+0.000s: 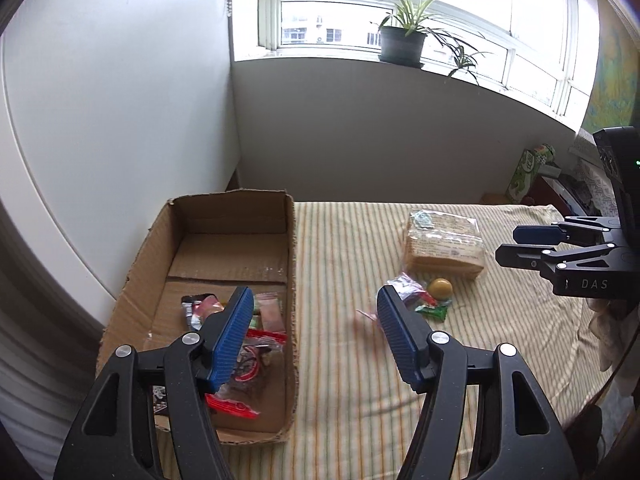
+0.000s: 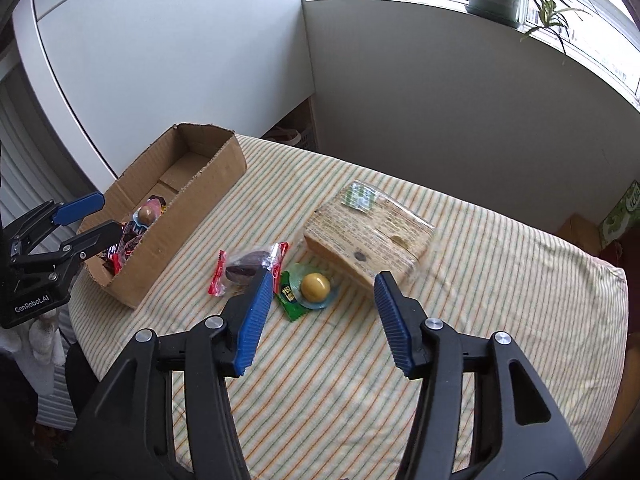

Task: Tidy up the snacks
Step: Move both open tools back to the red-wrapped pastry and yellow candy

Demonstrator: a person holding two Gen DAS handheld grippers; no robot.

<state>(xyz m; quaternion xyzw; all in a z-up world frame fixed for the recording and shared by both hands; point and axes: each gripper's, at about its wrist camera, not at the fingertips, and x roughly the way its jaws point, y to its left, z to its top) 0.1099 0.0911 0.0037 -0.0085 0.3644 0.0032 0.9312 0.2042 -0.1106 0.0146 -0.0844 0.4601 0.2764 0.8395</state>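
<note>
Beside the cardboard box (image 2: pixel 168 216), both tools stand apart and empty: left tool (image 1: pixel 316 320), right tool (image 2: pixel 320 304). Best lower the right one squarely over the yellow-ball snack (image 2: pixel 315 286), pinching its wrapper, clear of the big cracker pack (image 2: pixel 372 232).

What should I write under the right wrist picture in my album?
Open right gripper above a yellow ball snack on the striped cloth.

One cardboard box (image 2: pixel 188 204), three snacks (image 2: pixel 316 286) on the cloth.
</note>
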